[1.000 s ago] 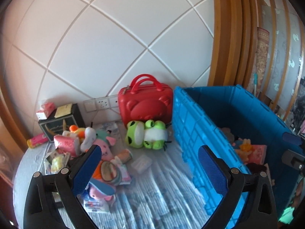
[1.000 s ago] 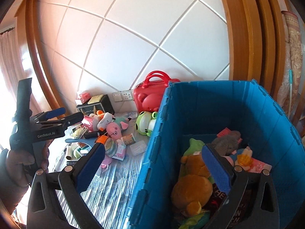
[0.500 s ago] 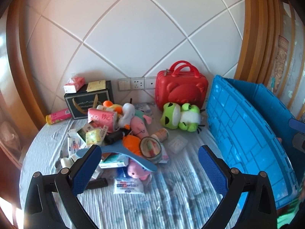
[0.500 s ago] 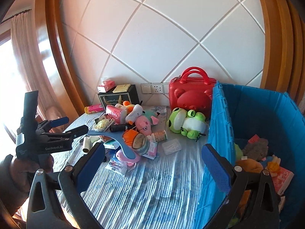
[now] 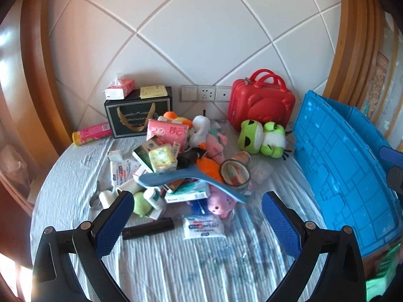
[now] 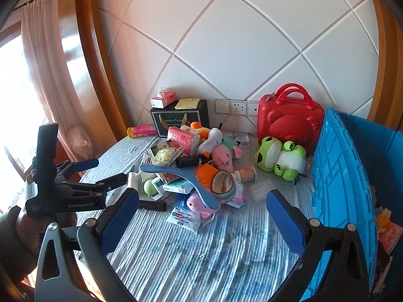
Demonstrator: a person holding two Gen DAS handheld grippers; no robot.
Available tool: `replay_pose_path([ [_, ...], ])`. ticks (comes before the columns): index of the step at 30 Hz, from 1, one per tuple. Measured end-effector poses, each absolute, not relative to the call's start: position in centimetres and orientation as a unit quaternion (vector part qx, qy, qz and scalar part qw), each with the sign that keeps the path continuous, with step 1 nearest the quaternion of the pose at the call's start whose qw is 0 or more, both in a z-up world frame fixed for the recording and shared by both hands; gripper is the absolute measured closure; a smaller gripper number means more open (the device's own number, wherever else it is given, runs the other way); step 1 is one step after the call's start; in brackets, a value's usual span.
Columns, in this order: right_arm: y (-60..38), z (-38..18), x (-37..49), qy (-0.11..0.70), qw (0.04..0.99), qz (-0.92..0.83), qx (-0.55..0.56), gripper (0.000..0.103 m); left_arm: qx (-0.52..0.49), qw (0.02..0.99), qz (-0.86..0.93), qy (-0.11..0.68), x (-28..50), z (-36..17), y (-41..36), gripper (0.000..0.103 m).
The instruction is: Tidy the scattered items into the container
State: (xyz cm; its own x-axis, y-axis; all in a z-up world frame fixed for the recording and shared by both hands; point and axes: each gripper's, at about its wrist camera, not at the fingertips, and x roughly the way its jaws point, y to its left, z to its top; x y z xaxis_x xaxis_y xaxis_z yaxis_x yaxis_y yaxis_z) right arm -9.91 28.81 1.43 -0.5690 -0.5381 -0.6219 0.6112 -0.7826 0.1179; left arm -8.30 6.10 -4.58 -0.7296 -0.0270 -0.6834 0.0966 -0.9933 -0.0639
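Observation:
A heap of small items lies on the striped cloth: a blue boomerang, a pink plush pig, a pink tissue pack, boxes and packets. A green frog plush lies beside a red bear case. The blue crate stands at the right; in the right wrist view it holds toys. My left gripper is open and empty, short of the heap; it also shows in the right wrist view. My right gripper is open and empty above the cloth.
A black gift box with a tissue pack on top stands against the white panelled wall. A pink tube lies left of it. Wall sockets sit behind the heap. A black marker lies near my left fingers.
Both grippers have swung left, away from the crate, and now face the heap. The crate has slid to the right edge of both views. Both stayed open.

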Motion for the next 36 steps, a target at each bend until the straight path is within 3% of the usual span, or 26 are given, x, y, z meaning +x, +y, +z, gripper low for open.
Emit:
replay_pose_path([
  [26,21.2,-1.8,-6.7,0.047,0.264,-0.890,0.368,0.000,0.371,0.035,-0.928,0.018,-5.4,-5.2,-0.3,0.001],
  [36,20.7,-1.9,-6.9,0.053,0.258,-0.890,0.371,0.000,0.384,0.019,-0.922,0.041,-5.8,-5.6,-0.1,0.001],
])
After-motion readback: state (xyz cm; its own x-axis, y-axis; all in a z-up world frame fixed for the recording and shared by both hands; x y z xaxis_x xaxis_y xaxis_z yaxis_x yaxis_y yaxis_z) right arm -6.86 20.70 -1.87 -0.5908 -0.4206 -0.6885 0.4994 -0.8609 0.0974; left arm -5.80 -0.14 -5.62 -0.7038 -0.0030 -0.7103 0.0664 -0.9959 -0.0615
